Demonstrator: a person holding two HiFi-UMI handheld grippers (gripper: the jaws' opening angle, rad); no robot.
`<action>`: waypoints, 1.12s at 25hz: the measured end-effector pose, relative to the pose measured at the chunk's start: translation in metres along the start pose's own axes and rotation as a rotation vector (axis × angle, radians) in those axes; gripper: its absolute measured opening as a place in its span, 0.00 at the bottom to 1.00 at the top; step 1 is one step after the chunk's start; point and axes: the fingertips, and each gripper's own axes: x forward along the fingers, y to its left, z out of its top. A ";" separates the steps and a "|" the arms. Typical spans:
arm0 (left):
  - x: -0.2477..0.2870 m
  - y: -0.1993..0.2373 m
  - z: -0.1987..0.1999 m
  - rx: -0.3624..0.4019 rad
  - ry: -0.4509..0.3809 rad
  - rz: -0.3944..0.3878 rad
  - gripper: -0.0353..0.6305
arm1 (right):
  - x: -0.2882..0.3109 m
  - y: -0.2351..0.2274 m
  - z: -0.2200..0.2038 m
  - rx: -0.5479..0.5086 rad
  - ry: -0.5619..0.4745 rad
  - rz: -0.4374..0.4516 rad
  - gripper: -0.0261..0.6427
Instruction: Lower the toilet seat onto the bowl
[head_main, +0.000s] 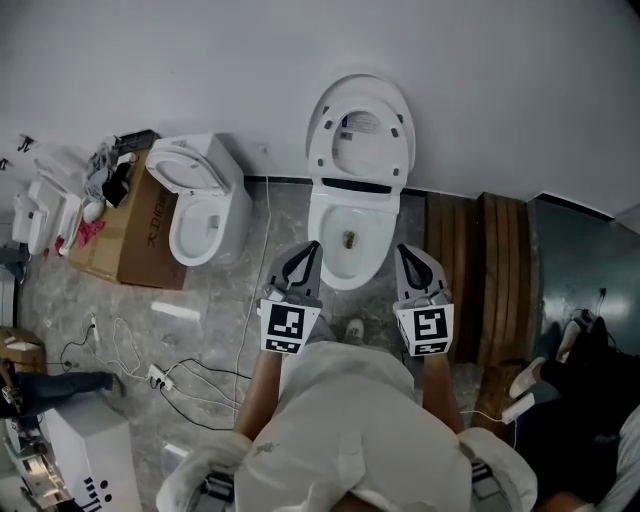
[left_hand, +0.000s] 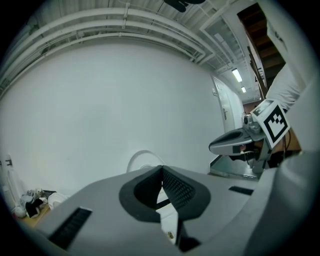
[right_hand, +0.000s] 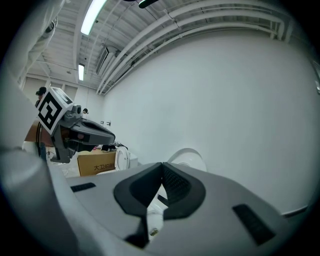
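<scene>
Two toilets stand on a grey marbled floor (head_main: 230, 330) against a white wall (head_main: 200, 60). The central toilet (head_main: 345, 250) is the one to be dealt with. Its toilet seat (head_main: 322, 140) is raised and leans upright against the wall directly behind the bowl (head_main: 325, 215), which lies open below it.

Near the central toilet, on its left in the head view, is the second toilet (head_main: 205, 215), its lid also tipped up. Farther left of the central toilet, just beside the second one, sits a brown cardboard box (head_main: 140, 235) with clutter on top. To the central toilet's right, dark wooden boards (head_main: 480, 270) lie on the floor by the wall.

A person in a white top (head_main: 350, 420) faces the central toilet with a gripper in each hand. The left gripper (head_main: 312, 247) points toward the bowl's front left and the right gripper (head_main: 402, 250) toward its front right, both well apart from the raised seat. The fingers of each gripper are pressed fully together, with nothing caught between them.

White cables (head_main: 190, 375) trail across the floor to the front left of the central toilet.
</scene>
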 end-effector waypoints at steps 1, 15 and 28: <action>0.004 0.001 0.001 0.000 -0.002 0.002 0.08 | 0.004 -0.002 0.000 -0.004 0.001 0.005 0.05; 0.080 0.042 -0.004 -0.024 -0.014 -0.053 0.08 | 0.069 -0.030 0.006 -0.019 0.013 -0.036 0.05; 0.174 0.100 -0.011 -0.052 0.004 -0.202 0.08 | 0.167 -0.060 0.010 -0.018 0.082 -0.144 0.05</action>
